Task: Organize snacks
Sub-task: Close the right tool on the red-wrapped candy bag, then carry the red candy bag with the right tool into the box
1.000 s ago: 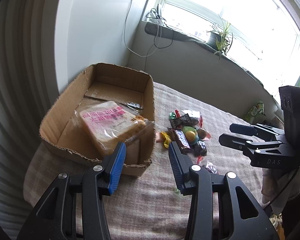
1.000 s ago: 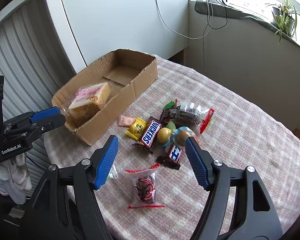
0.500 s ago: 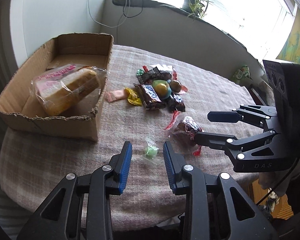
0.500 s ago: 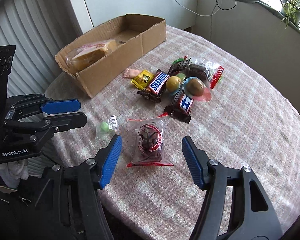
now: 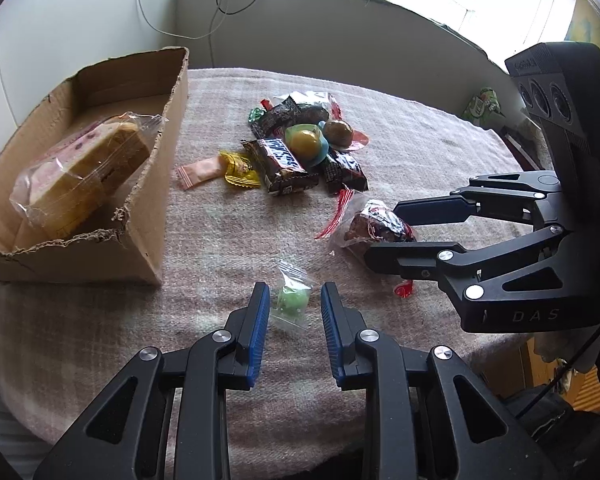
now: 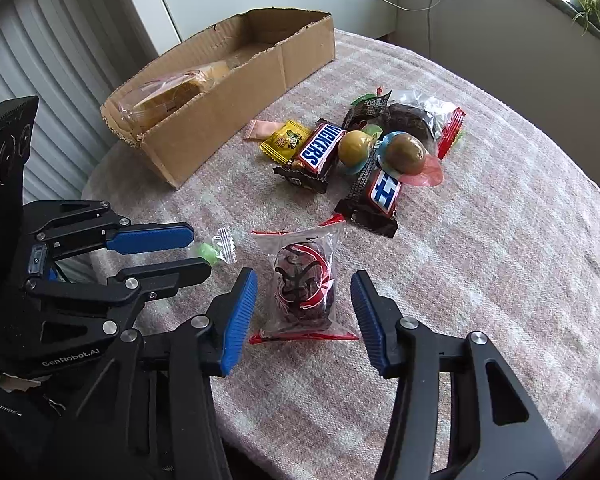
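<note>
Your left tool (image 5: 293, 312) straddles the small clear bag with the green candy (image 5: 293, 300), which lies flat on the checked cloth of the table (image 5: 220, 240) near its front edge; the blue ribbed pads (image 5: 260, 320) are closing but not yet touching it, so nothing is gripped. Your right tool (image 6: 304, 312) stands either side of the crinkly clear packet with red seams holding a dark cake (image 6: 304, 280); its jaws are closing too, with gaps left on both sides. That packet's long axis runs straight away from you, between the pads.

The right wrist view shows the Snickers bar (image 6: 320, 148) lettering and its long axis slanting towards the cardboard box (image 6: 220, 120). The left wrist view looks into the box instead, where a bagged loaf (image 5: 84, 172) leans against the torn wall, long axis pointing towards the box's far end. Between box and packet sits the heap: a yellow sachet (image 5: 240, 168), a pink one (image 5: 198, 170) and two glossy egg-shaped sweets (image 5: 320, 140)
</note>
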Tool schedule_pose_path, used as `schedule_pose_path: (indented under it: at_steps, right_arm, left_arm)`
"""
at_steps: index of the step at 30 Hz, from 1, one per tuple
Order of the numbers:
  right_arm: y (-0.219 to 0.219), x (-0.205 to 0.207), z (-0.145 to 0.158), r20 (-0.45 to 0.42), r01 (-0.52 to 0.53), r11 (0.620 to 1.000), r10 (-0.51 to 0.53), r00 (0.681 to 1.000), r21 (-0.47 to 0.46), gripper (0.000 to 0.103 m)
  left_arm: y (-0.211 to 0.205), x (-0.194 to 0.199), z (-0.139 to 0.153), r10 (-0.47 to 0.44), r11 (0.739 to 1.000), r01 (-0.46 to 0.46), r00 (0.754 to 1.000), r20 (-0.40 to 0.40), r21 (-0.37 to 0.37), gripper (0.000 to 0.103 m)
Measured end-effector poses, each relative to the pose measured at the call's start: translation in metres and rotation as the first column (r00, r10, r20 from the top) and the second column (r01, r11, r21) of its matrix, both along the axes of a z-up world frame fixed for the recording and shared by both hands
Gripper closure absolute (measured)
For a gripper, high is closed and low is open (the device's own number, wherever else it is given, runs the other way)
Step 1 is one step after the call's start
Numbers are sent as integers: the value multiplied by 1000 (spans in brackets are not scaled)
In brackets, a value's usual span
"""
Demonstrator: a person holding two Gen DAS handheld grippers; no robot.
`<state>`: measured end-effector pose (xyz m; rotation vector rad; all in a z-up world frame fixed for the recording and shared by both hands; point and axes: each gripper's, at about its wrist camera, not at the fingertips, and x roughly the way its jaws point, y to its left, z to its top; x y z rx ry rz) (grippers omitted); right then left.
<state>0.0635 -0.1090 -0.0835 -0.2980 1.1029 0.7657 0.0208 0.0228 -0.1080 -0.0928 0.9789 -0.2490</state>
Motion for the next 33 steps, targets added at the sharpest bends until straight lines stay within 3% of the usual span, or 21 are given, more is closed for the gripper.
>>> schedule_pose_path:
  at_steps: [3,6,11,33]
  right_arm:
    - [1,3,-4,-8,-1,1000,1,1000,-6,52]
    - [3,4,-7,-18,-3,1000,3,1000,-16,63]
    - [4,5,-10,-29,-9,1000,8,1000,-21,68]
    - [-8,7,5,-9,28,1000,-28,1000,8,69]
  left_arm:
    - [-2,2,-3,-1,1000,1,1000,-2,9,78]
    - [-3,4,-6,-5,1000,5,1000,-6,14,81]
    - [-5,6,-11,-13,1000,13,1000,-6,22,82]
    - [-1,-1,4,4,1000,-4,999,32,-5,86]
